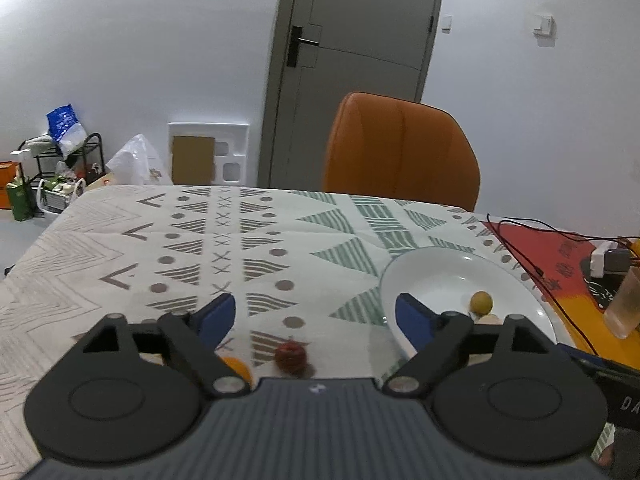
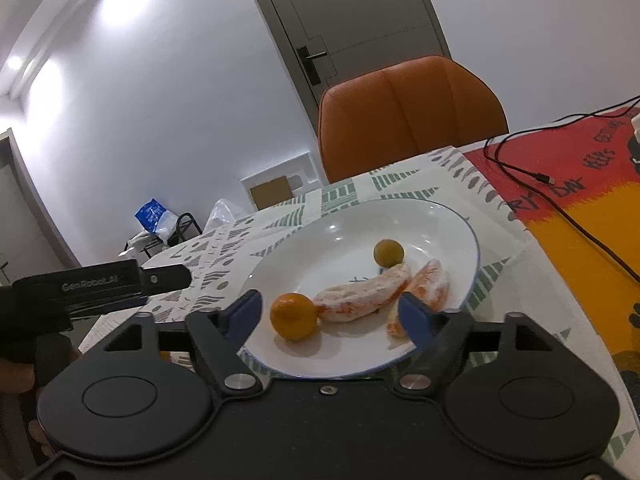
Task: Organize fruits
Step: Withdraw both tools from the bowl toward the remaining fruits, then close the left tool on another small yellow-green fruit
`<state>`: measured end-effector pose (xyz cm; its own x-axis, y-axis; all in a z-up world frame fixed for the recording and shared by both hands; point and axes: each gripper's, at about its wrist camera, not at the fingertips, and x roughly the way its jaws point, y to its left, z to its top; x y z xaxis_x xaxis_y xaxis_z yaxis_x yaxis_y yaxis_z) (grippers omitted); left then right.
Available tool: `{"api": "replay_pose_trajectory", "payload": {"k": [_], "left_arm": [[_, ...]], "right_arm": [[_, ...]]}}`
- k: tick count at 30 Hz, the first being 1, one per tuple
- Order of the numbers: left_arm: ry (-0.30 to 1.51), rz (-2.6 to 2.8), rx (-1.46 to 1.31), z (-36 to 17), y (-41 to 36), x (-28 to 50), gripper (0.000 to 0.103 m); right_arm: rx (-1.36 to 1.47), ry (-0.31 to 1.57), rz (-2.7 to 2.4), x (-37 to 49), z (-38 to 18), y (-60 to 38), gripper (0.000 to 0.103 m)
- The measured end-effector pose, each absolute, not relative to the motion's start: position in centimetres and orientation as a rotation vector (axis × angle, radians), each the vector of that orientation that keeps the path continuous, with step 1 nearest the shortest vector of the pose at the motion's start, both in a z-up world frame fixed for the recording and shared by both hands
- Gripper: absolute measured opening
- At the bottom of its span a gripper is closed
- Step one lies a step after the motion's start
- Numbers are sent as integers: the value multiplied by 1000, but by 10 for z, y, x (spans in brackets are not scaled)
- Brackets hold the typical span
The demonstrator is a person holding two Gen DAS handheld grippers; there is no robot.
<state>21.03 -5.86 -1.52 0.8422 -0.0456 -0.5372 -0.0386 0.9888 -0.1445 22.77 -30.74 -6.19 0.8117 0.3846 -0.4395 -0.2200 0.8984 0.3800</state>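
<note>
A white plate with a blue rim holds a small orange, a yellow-green round fruit and peeled orange segments. My right gripper hovers open over the plate's near side, the orange lying free between its blue fingers. In the left wrist view the same plate sits at the right with the yellow fruit in it. My left gripper is open above the cloth. A small dark red fruit lies on the cloth under it, beside a partly hidden orange fruit.
An orange chair stands behind the table's far edge. Right of the plate lie a red and orange mat, black cables, a white charger and a translucent cup. The left gripper's handle shows left of the plate.
</note>
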Motion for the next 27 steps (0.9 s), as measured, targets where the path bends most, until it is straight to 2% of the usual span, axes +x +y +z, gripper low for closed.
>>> {"api": "replay_pose_trajectory", "payload": {"k": [4,14,27], "left_arm": [[566,9,-152,-14,-50,202,93],[560,34,-168,-12,-26,185,98],[557,56,-187,-12,-3,172,101]], "right_arm": [[321,526,346,226,-58,-300,88],[312,512,374,222,-53,-280,103],[297,539,419,220,-50,-254,103]]}}
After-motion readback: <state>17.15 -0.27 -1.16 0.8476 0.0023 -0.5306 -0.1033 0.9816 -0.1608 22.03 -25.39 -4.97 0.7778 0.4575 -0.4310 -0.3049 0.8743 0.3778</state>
